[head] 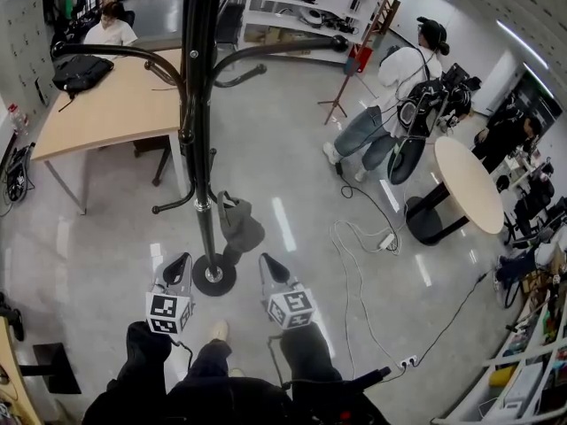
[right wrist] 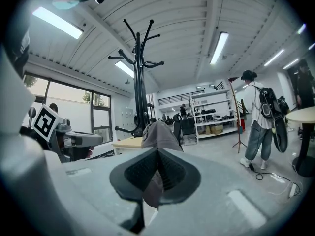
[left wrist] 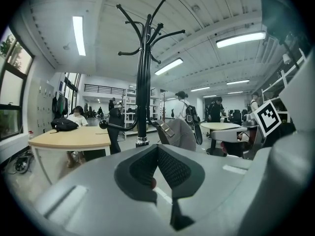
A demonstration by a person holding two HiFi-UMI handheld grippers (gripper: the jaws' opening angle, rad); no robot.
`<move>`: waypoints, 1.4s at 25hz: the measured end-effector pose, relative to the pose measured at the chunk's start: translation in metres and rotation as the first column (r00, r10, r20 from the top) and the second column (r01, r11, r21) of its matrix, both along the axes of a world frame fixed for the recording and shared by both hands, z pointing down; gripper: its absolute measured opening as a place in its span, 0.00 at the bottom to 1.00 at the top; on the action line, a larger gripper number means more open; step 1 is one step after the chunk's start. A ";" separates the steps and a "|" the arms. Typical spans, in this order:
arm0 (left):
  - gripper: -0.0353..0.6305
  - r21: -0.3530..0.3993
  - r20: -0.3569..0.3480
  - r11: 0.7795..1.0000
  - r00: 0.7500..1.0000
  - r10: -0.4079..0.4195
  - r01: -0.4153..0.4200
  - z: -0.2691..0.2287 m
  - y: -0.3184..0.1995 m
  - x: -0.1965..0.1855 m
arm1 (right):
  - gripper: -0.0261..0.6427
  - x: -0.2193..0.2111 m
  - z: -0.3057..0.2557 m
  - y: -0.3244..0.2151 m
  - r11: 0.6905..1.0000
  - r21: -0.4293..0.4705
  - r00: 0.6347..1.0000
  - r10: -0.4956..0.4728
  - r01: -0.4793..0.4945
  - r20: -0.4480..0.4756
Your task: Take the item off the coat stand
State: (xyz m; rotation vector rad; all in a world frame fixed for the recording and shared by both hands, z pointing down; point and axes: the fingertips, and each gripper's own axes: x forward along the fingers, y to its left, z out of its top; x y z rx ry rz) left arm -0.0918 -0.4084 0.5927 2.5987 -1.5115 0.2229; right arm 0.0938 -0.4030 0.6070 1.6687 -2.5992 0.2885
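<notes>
While both jaw pairs sit closed, the grey bag (head: 240, 225) hangs ahead.

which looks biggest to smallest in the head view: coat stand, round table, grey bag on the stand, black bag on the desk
1. coat stand
2. round table
3. grey bag and black bag: about alike, so unranked.
The stand's nearness to the camera inflates it.
</notes>
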 end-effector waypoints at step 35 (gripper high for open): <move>0.06 -0.002 0.015 1.000 1.000 -0.020 0.020 0.002 0.002 -0.015 | 0.50 -0.008 0.024 -0.065 0.998 -0.067 0.999 -0.001 -0.002 -0.047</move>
